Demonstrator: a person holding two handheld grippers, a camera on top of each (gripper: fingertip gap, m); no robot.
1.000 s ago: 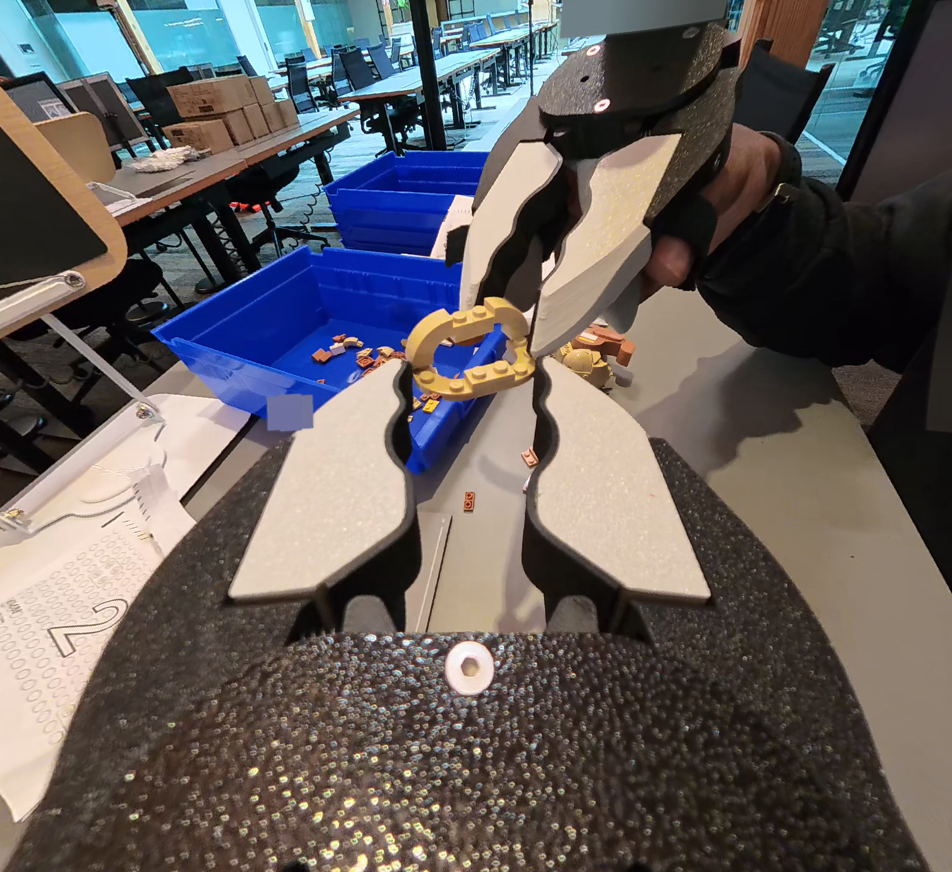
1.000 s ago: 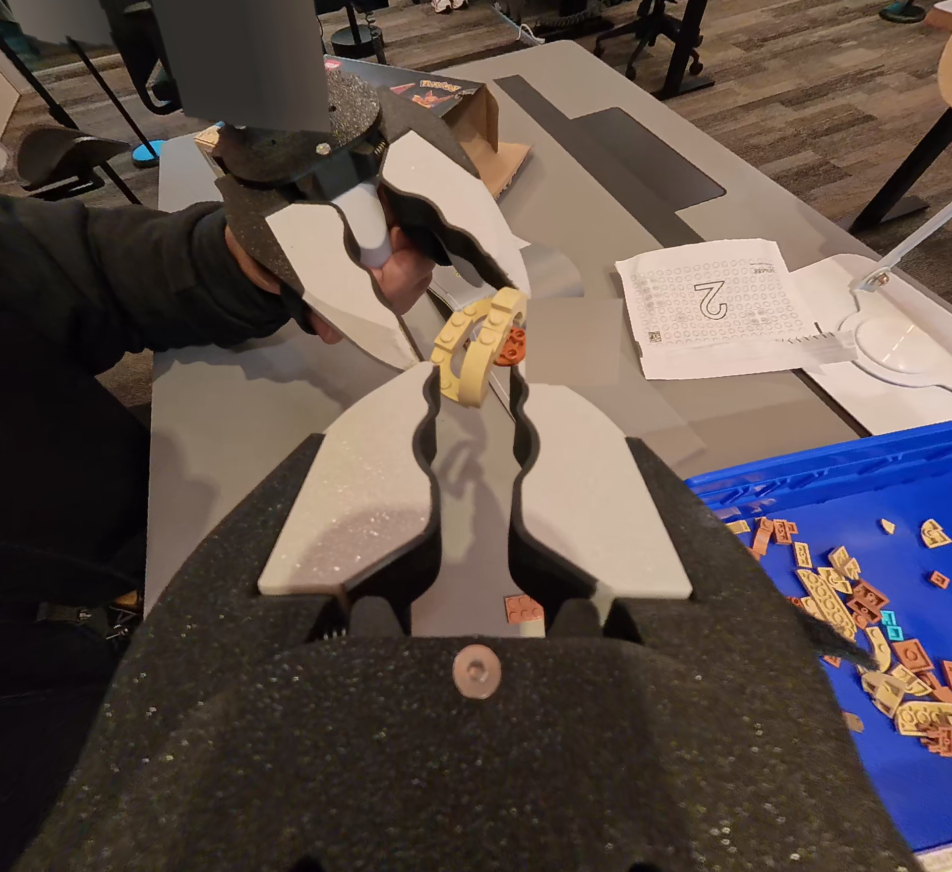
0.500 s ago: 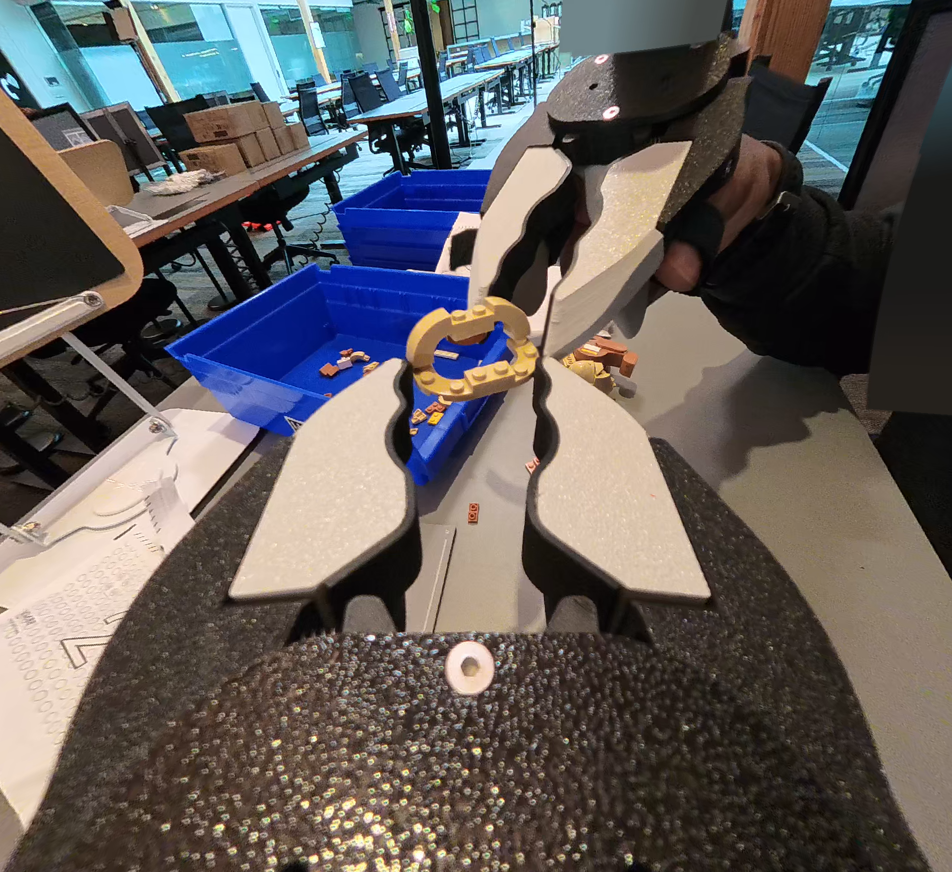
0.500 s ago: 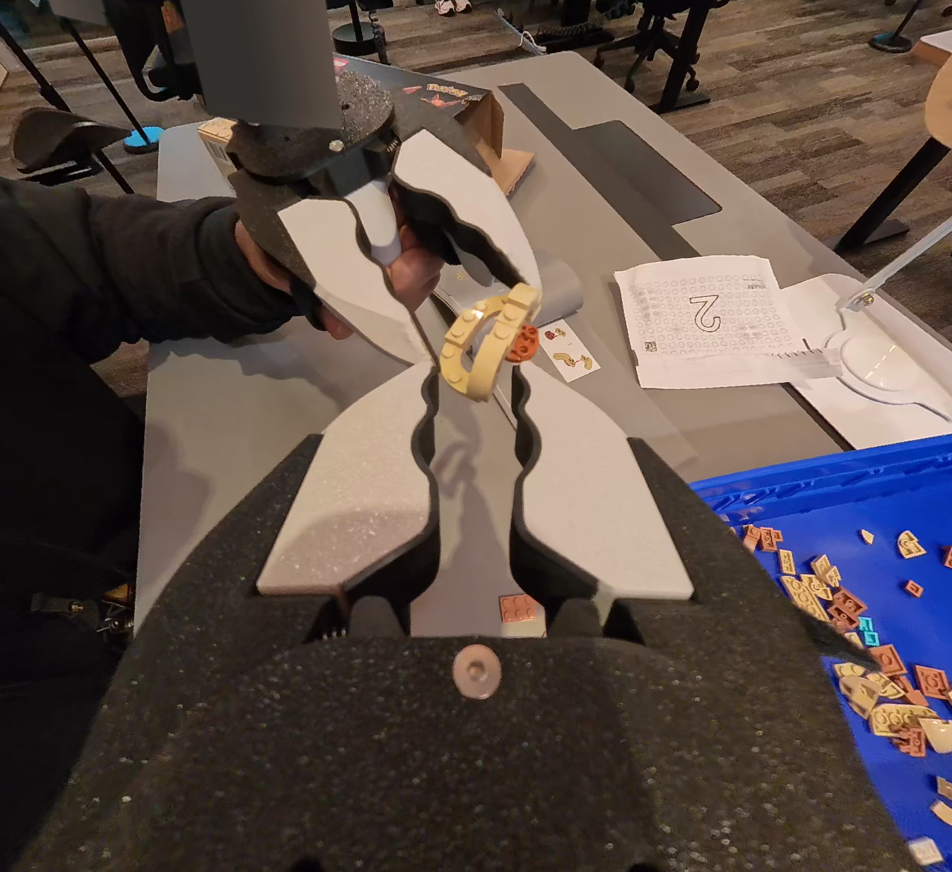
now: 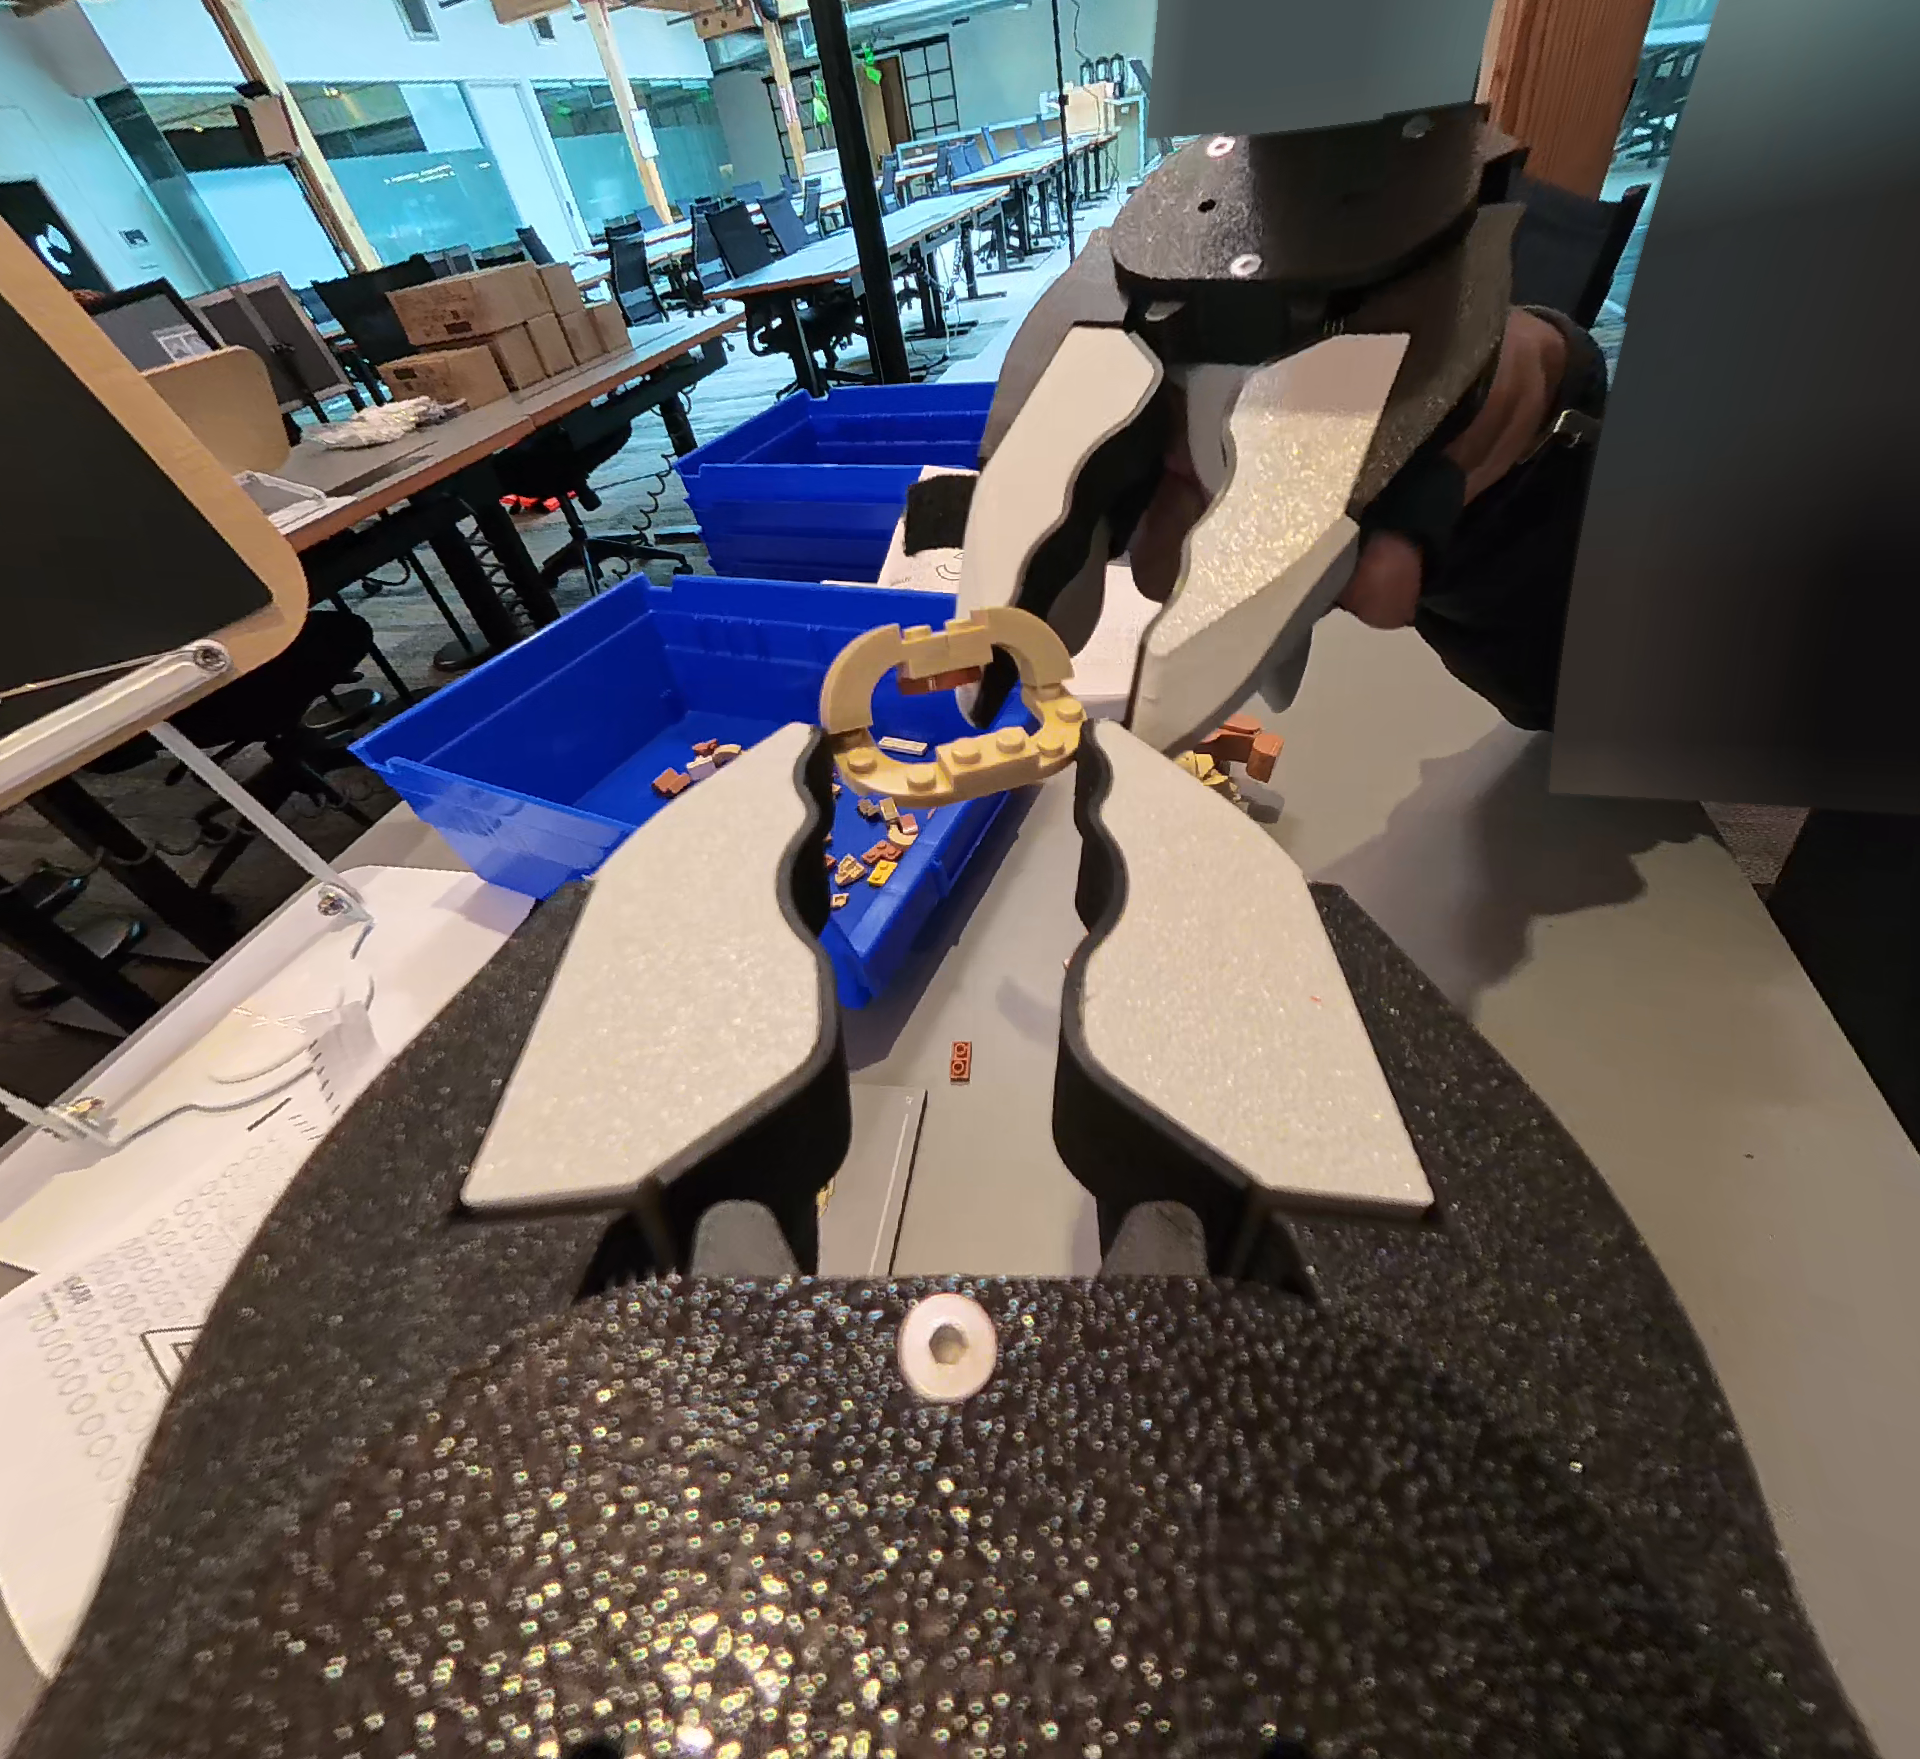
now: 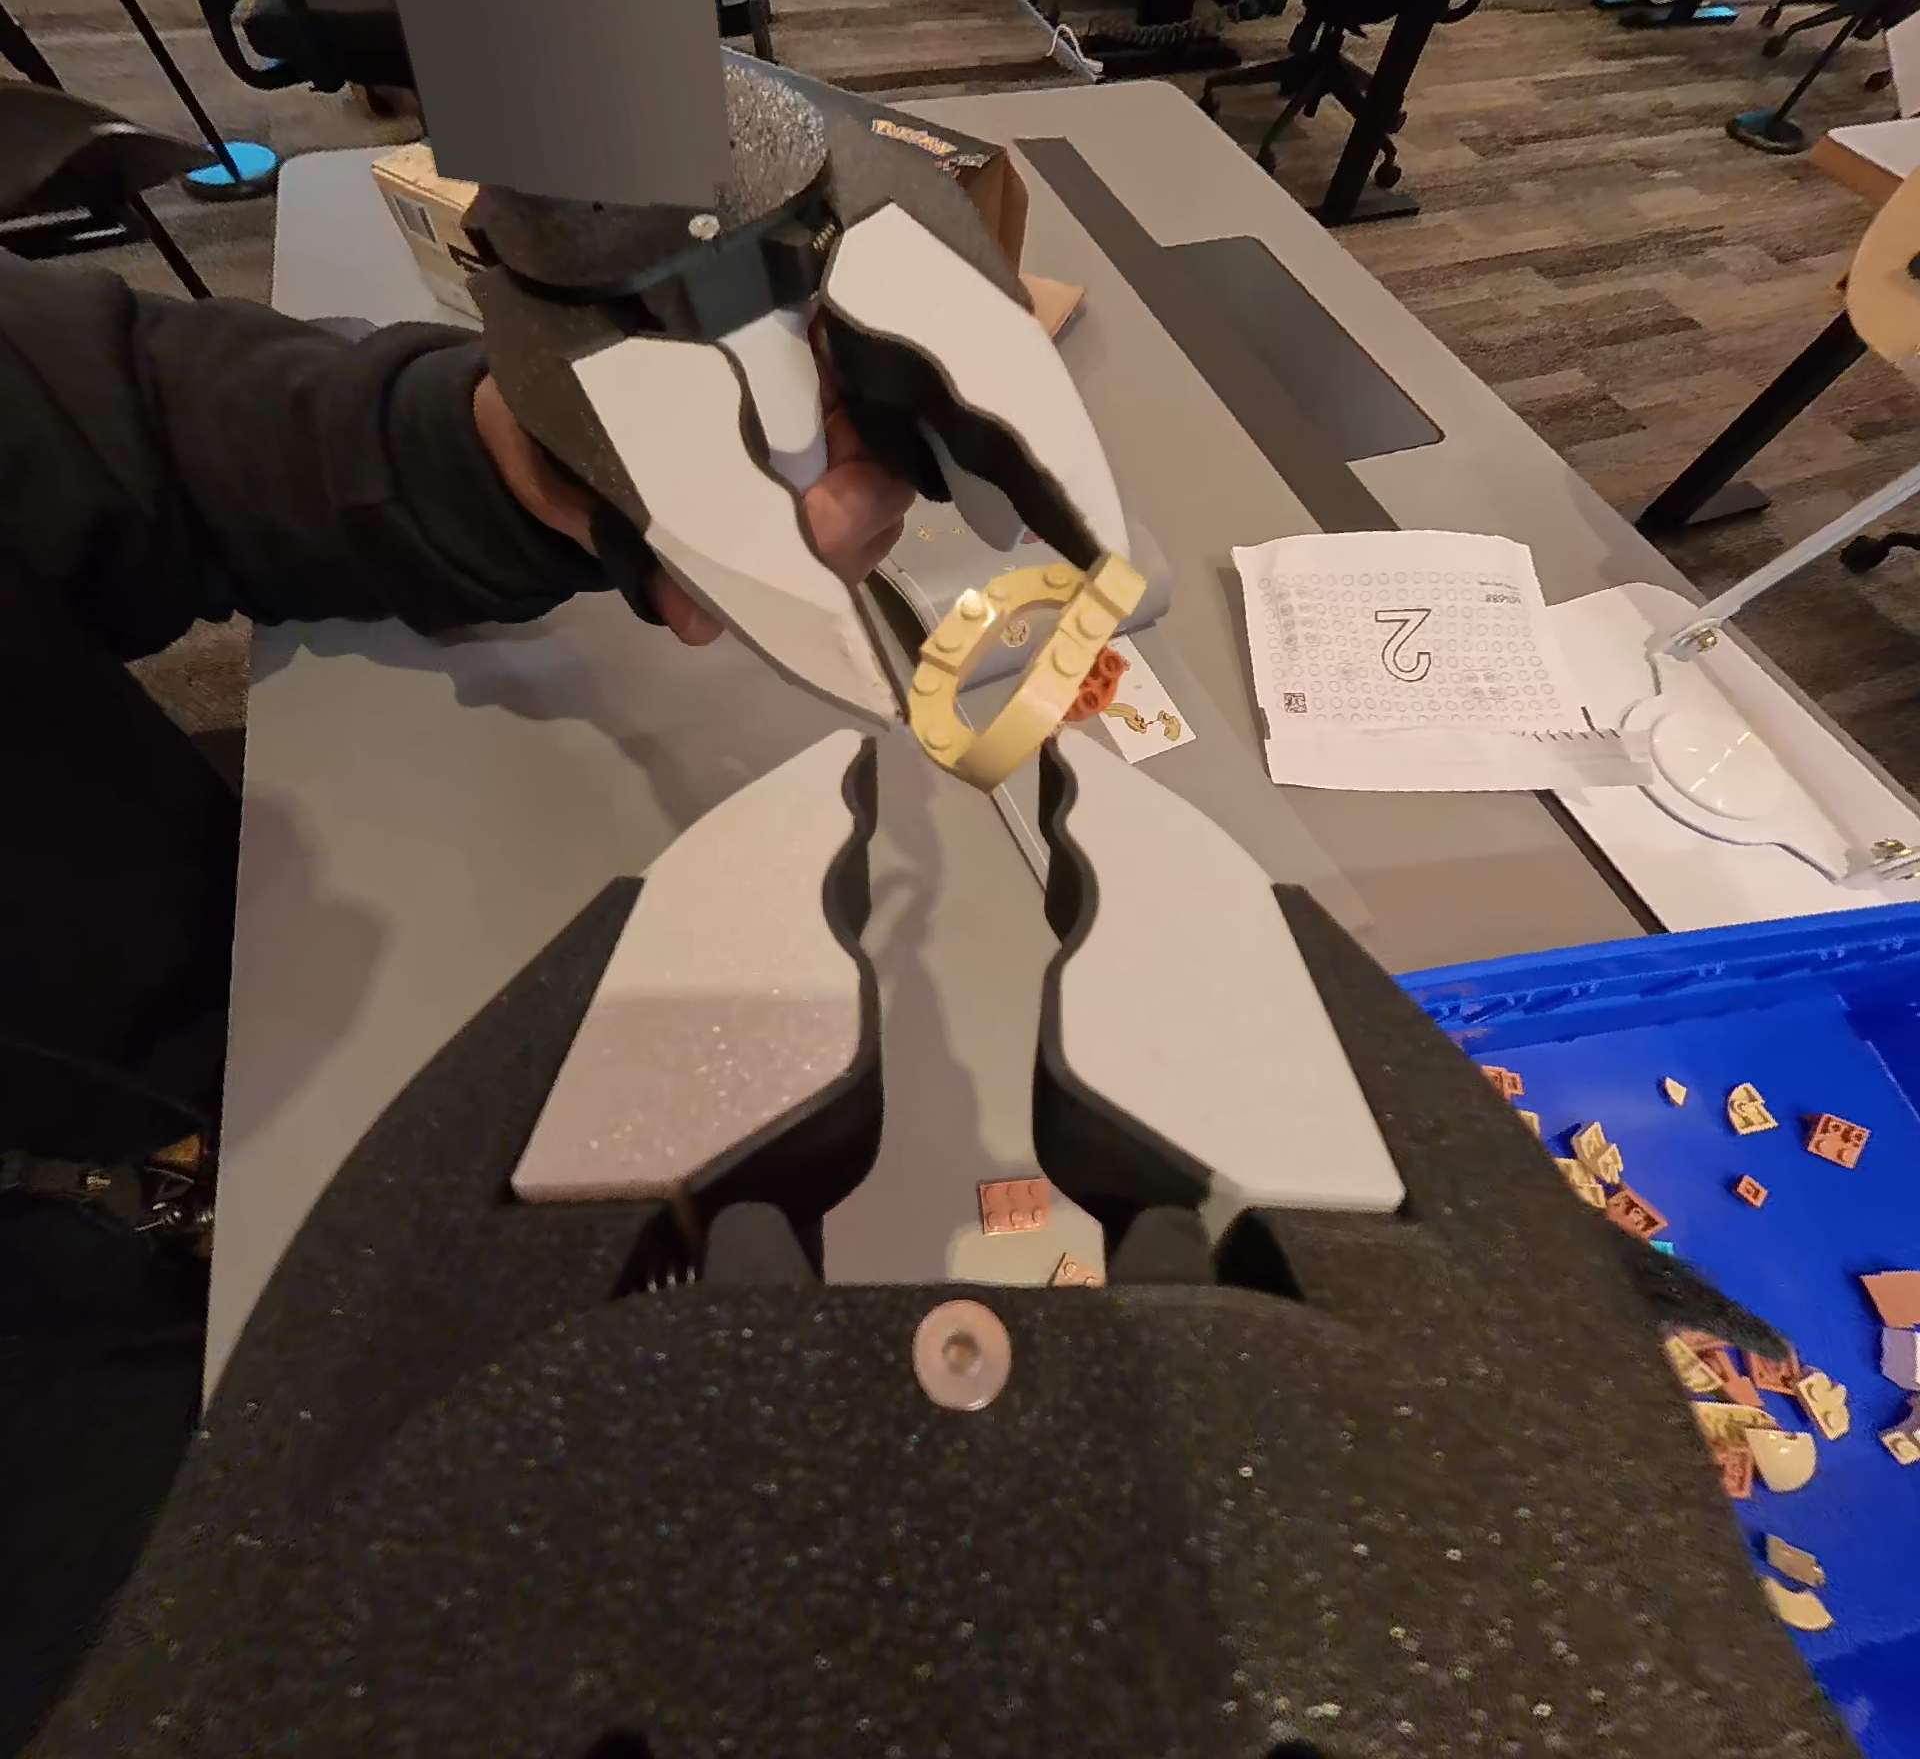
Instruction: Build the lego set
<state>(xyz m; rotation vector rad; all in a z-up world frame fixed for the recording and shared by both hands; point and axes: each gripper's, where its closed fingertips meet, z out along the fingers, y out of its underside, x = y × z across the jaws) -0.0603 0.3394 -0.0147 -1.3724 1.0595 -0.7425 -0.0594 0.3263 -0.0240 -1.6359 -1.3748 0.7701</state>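
The tan ring of curved bricks (image 5: 951, 722) hangs in the air above the grey worktop (image 5: 1558, 1034), well clear of its surface, with bare worktop beneath and to the person's side. A blue bin (image 5: 540, 774) of loose pieces sits just past the ring on the left claw's far side, and a printed sheet (image 6: 1403, 660) and an open booklet (image 6: 1132, 722) lie beyond it. A small brown plate (image 5: 961, 1063) lies alone on the worktop below the claws.

Both claws meet tip to tip from opposite sides. The left hand (image 6: 852, 504), in a dark sleeve, points its claw down and inward; the right hand (image 5: 1382, 566) tilts its claw steeply down.

The left claw (image 5: 948, 753) stands fairly wide and pinches the ring across its outer width, one tip on each side. The right claw (image 6: 956, 759) is parted at a middling gap and grips nothing; one tip reaches to the ring's inner edge by a small brown piece (image 6: 1091, 686) fixed on it, though contact cannot be told.
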